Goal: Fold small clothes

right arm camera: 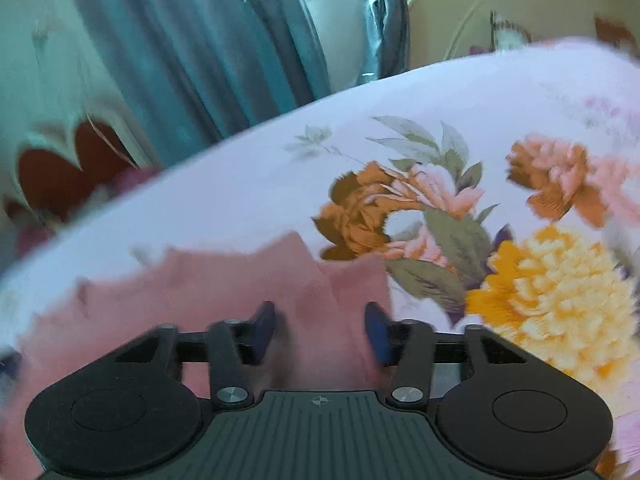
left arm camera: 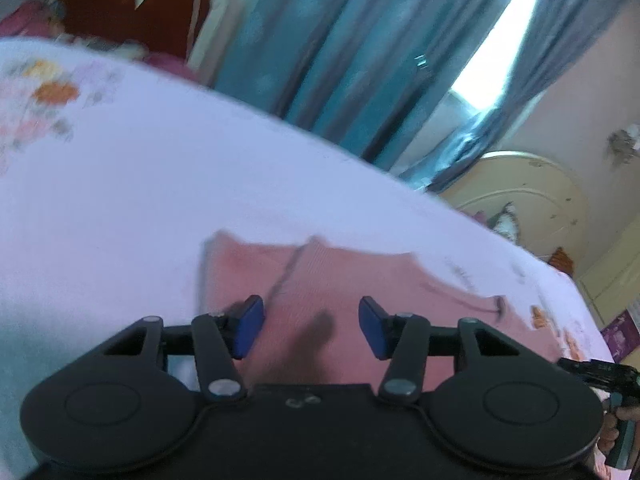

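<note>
Bed (left arm camera: 120, 184) filled most of both views, covered by a pale sheet with a floral print. Large orange, pink and yellow flowers of that print lay on the sheet just right of the garment in the right wrist view.

Teal curtains (left arm camera: 320, 60) hung beyond the far edge of the bed, a strip of bright window between them. A cream arched panel (left arm camera: 528, 196) stood past the bed's far right corner. A red shape with pale scalloped trim (left arm camera: 120, 4) showed past the bed's far left edge.

Pink garment (left arm camera: 320, 280) lay spread flat on the bed, near its front edge, directly under both tools. A dark seam or fold line ran across it near the left tool. Its far edge looked uneven; blur hid the details.

Left tool (left arm camera: 311, 326) hung over the garment, blue pads parted, released, nothing pinched between them. Its shadow fell on the cloth between the pads.

Right tool (right arm camera: 320, 332) hung over the garment's right end, beside the printed flowers, jaws parted, released; cloth showed below the gap, and no pad pressed on it as far as the blur allowed.

Part of the right tool and the hand holding it showed at the right edge of the left wrist view, low beside the garment.
</note>
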